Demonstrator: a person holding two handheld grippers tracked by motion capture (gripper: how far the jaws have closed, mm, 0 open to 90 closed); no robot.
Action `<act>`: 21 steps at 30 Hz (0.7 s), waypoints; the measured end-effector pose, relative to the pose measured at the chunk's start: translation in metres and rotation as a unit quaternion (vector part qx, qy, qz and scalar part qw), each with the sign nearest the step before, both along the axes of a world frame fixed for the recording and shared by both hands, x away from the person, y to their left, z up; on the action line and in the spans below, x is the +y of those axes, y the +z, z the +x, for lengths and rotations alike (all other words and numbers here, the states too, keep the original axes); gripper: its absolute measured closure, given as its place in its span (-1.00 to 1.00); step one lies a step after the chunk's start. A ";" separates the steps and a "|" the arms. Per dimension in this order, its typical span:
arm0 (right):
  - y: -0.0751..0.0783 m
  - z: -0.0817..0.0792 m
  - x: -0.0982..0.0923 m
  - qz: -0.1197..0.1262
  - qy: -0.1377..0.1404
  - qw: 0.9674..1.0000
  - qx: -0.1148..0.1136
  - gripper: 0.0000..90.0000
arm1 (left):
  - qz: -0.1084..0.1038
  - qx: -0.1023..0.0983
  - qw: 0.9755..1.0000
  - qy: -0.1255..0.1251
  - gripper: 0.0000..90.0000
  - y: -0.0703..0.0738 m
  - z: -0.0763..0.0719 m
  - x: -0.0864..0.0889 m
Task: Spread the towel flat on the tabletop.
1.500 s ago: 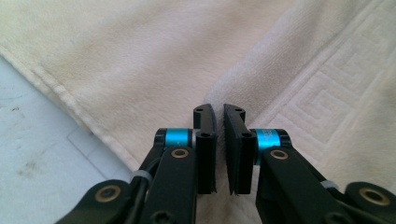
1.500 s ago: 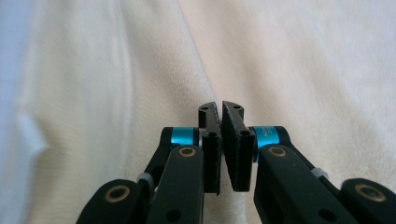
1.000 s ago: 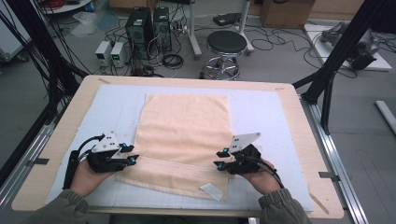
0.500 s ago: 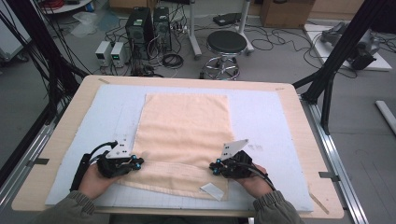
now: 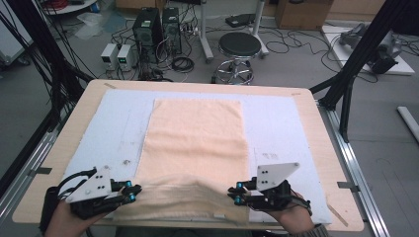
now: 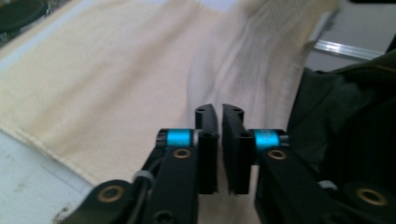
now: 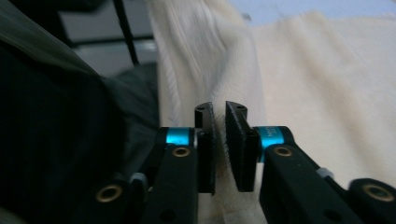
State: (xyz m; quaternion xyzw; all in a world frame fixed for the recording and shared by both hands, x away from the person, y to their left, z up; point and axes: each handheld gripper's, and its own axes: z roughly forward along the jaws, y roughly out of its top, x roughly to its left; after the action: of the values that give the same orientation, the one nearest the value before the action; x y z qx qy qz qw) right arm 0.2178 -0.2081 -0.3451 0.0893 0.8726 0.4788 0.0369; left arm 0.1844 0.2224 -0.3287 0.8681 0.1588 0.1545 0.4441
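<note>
A peach towel (image 5: 197, 133) lies flat on the pale blue mat (image 5: 281, 123), its near edge raised in a soft ridge. My left gripper (image 5: 132, 191) pinches the near left corner and my right gripper (image 5: 234, 193) the near right corner. In the left gripper view the jaws (image 6: 219, 112) stand almost together with towel cloth (image 6: 93, 79) running between the pads. The right gripper view shows the same: narrow jaws (image 7: 219, 109) on a fold of towel (image 7: 327, 70). Both pairs of jaws have just eased open a little, and the cloth stays clamped.
The wooden table (image 5: 323, 148) has a metal rail along its right side (image 5: 358, 173). Beyond the far edge stand a black stool (image 5: 239, 47), computer towers (image 5: 155, 24) and loose cables. Black frame posts (image 5: 353, 64) rise at both sides.
Both grippers slid to the towel's near corners, closed on the cloth and rose, so the near edge now hangs lifted off the mat.
</note>
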 end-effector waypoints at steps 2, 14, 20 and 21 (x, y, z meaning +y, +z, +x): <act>-0.001 0.001 -0.002 -0.007 -0.011 1.000 -0.008 0.65 | -0.001 -0.009 1.000 0.005 0.59 0.002 0.003 -0.001; -0.057 0.064 0.004 -0.107 -0.060 0.992 -0.014 0.32 | 0.015 0.051 0.997 0.048 0.21 -0.085 0.089 -0.012; -0.087 0.081 0.015 -0.146 -0.055 0.987 0.024 0.60 | 0.035 0.098 0.994 0.039 0.35 -0.108 0.104 -0.018; -0.087 0.081 0.015 -0.136 -0.051 0.989 0.027 0.73 | 0.038 0.095 0.994 0.034 0.49 -0.108 0.103 -0.017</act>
State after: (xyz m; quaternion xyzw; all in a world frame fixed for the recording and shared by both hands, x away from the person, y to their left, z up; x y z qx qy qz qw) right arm 0.2990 -0.1926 -0.4324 0.1409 0.9244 0.3509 0.0491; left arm 0.2873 0.2053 -0.4365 0.8892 0.2238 0.0922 0.3883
